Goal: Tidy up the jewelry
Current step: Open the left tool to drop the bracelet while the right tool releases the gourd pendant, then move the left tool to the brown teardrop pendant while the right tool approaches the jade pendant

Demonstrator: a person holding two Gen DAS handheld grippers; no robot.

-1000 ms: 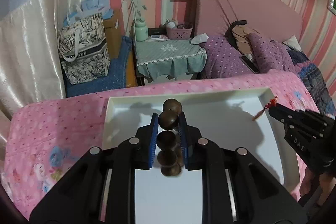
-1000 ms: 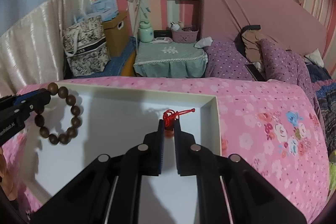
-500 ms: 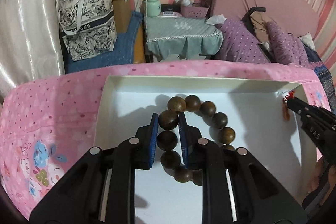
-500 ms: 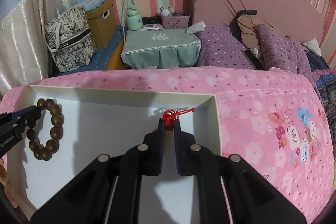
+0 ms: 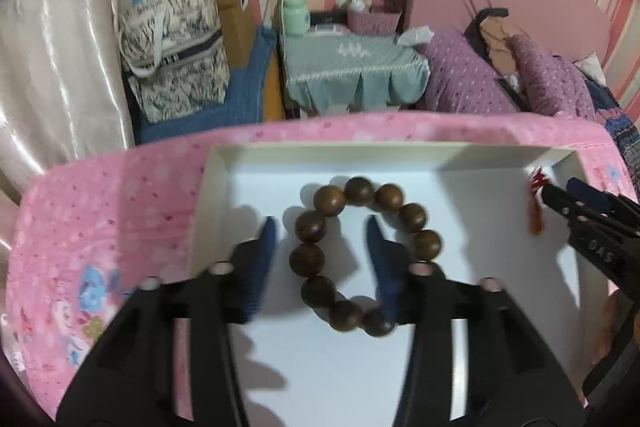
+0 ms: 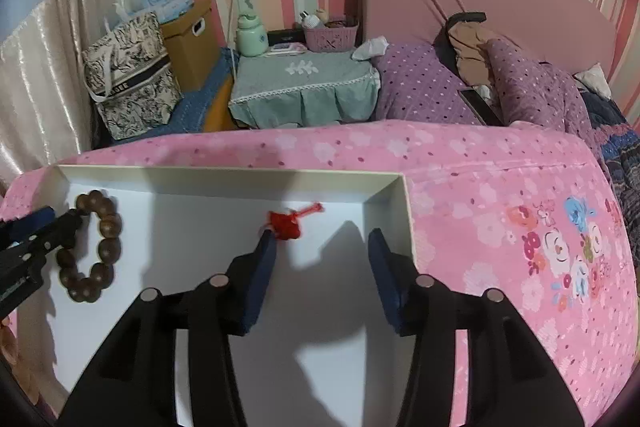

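Observation:
A brown wooden bead bracelet [image 5: 362, 255] lies flat in the white tray [image 5: 224, 163] on the pink bedspread. My left gripper [image 5: 322, 241] is open, its fingers on either side of the bracelet's left part. The bracelet also shows at the tray's left in the right wrist view [image 6: 94, 247]. A red knot charm [image 6: 286, 225] lies in the tray [image 6: 384, 187] by the left fingertip of my right gripper [image 6: 322, 247], which is open. In the left wrist view the charm [image 5: 536, 203] sits at the right gripper's tip [image 5: 560, 199].
The tray sits on a pink flowered bedspread [image 6: 500, 207]. Beyond the bed stand a patterned tote bag [image 5: 172, 51], a cardboard box [image 6: 188, 43] and a green-covered nightstand [image 6: 304, 87]. Purple bedding [image 6: 520, 87] lies at the right.
Both grippers have opened. The left let go of the bead bracelet, which now lies flat in the tray. The right let go of the red knot charm, now on the tray floor.

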